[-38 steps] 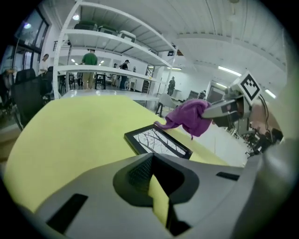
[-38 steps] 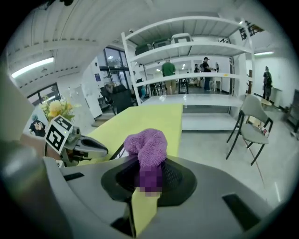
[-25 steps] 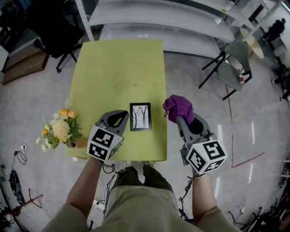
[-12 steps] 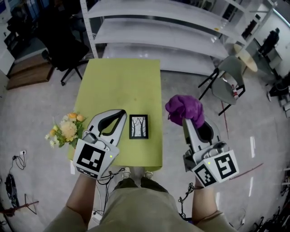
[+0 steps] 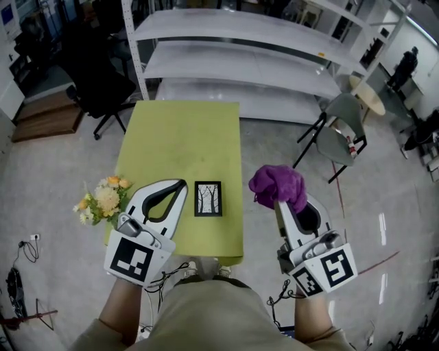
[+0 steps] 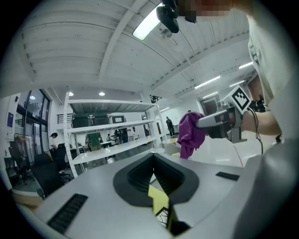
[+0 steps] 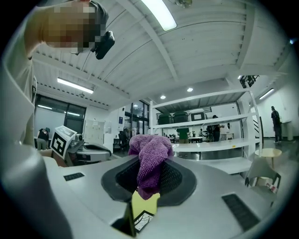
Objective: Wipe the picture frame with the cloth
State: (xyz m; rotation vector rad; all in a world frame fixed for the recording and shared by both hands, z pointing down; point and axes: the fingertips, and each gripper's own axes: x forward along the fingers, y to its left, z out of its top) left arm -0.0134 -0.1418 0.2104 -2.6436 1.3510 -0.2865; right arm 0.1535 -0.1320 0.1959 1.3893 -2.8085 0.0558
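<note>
White shelving (image 5: 240, 48) and a black chair (image 5: 96, 86) stand on grey floor (image 5: 48, 171).

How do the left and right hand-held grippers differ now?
The left hand-held gripper is shut and empty; the right hand-held gripper is shut on the purple fluffy cloth. The left is over the yellow-green table; the right is off its right edge. Both point forward.

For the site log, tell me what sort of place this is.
Probably an open workshop or lab hall, not a home: long bare white shelving racks, a polished grey floor, a black office chair standing loose, and a strip light on a high ceiling.
</note>
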